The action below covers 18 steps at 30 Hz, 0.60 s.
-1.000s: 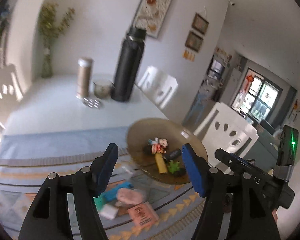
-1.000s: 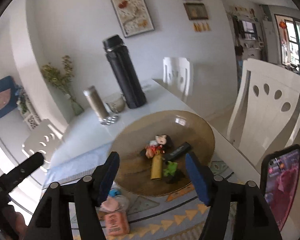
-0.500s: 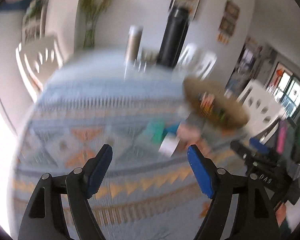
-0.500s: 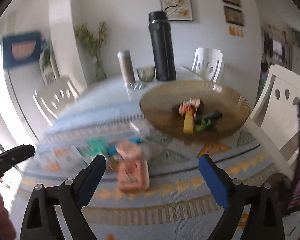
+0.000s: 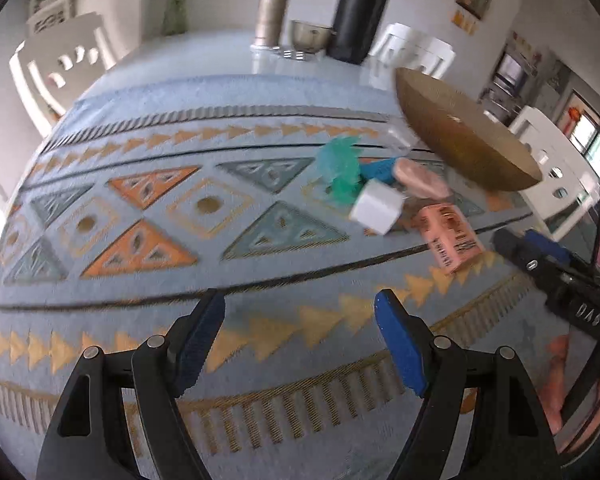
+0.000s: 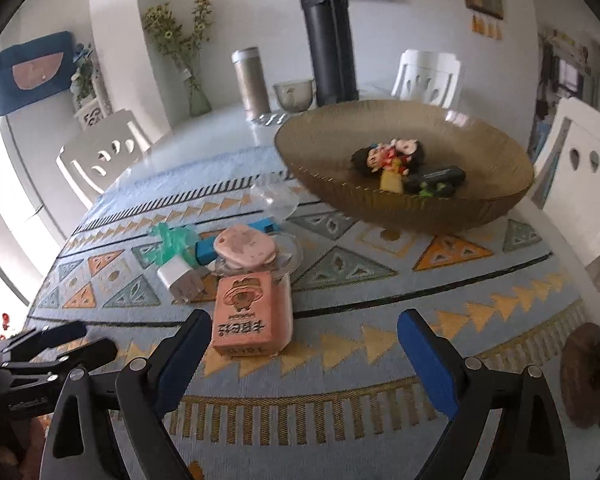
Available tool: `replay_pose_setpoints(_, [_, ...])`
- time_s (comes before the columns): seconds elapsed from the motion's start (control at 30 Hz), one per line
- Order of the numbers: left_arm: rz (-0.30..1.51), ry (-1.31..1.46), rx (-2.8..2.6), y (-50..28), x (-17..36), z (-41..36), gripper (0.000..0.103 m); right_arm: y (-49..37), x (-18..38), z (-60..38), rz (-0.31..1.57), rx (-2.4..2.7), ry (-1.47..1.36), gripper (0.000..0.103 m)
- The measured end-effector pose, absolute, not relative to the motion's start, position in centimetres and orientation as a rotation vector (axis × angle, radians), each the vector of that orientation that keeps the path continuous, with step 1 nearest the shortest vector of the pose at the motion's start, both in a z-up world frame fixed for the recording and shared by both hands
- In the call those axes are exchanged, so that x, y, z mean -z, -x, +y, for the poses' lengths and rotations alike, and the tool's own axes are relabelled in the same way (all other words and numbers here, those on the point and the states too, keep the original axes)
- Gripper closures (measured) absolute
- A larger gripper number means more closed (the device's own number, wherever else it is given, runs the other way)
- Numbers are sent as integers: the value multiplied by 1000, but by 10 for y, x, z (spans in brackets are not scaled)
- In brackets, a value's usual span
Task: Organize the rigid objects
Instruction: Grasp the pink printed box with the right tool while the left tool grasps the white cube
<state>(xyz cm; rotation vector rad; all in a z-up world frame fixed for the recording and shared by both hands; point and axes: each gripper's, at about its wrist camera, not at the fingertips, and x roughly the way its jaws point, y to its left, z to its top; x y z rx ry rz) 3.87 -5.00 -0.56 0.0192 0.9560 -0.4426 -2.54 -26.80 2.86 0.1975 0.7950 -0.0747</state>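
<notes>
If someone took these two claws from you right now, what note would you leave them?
Left claw: open, empty, over bare mat.
Right claw: open, empty, the pink box just ahead.
On the mat: pink box, white cube, teal piece, blue piece, pink case.
Done: a few small items already lie in the brown bowl.
Left: the loose pile, probably destined for the bowl.

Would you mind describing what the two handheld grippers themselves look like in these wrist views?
Both are alike. The left gripper and the right gripper each have two black angular finger arms with cut-out slots and silver pivot screws, tipped with bright blue pads. Seen from the left wrist, the right gripper's black body bears white lettering. No cables or sleeves are visible.
</notes>
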Motion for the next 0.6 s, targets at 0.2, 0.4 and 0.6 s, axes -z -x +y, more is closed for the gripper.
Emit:
replay_pose_setpoints(0.2, [1005, 95, 514, -76, -4, -68, 27, -9, -6, -258, 971, -28, -187, 10])
replay_pose_setpoints(0.4, [1032, 159, 451, -96, 11, -101, 28, -14, -3, -268, 960, 20, -214, 15])
replay_pose_setpoints(0.6, [990, 94, 309, -103, 12, -123, 28, -13, -5, -255, 948, 30, -130, 46])
